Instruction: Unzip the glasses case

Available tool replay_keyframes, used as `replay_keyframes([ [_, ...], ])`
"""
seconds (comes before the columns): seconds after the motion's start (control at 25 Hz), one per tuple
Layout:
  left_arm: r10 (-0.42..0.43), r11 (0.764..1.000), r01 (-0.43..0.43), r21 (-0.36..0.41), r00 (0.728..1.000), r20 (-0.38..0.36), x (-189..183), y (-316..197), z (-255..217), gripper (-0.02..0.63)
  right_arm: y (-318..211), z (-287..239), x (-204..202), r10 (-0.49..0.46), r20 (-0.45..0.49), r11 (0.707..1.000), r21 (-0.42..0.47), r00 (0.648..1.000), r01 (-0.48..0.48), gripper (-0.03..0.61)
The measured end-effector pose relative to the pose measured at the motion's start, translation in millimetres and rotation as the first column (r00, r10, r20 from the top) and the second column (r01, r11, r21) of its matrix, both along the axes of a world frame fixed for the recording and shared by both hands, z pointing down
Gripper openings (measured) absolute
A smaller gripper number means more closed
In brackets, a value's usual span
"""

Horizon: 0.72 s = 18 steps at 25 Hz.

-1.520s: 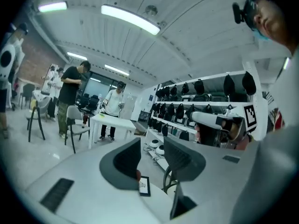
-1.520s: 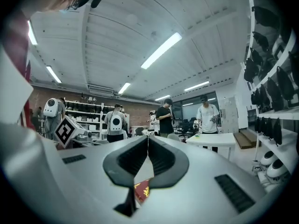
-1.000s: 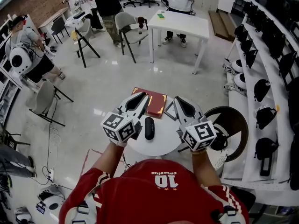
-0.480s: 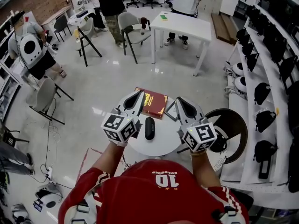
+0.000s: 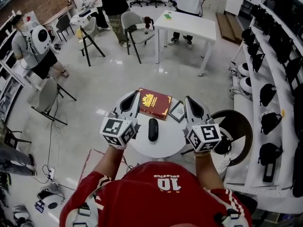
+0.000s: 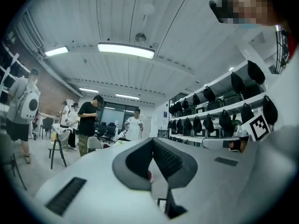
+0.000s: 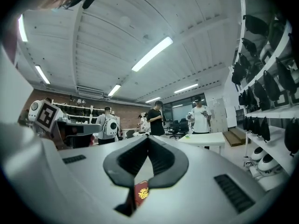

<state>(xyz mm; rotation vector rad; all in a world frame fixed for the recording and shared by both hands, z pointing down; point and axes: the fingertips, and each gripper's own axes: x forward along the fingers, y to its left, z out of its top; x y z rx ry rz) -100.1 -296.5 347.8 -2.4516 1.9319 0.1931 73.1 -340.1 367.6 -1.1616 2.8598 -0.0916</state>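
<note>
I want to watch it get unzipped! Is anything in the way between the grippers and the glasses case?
Nothing visible does. The glasses case lies alone on the table between the left gripper and right gripper; the red book and small frame sit farther back.

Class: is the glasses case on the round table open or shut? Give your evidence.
Shut: the case lies as one closed dark oval, no lid raised. The zip itself is too small to see.
</note>
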Motion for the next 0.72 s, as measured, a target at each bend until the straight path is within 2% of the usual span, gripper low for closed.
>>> replay_keyframes([
  [0.36, -0.041, 0.999, 0.04, -0.021, 0.999, -0.02, -22, -1, 4, 0.008, -4, 4, -9, -0.019, -0.006, 1.0, 0.0, 1.0, 0.019, 0.015],
  [0.72, -0.064, 0.997, 0.062, -0.044, 0.997, -0.035, -28, -2, 12, 0.009, -5, 10, -16, -0.047, -0.007, 0.999, -0.008, 0.999, 0.047, 0.015],
])
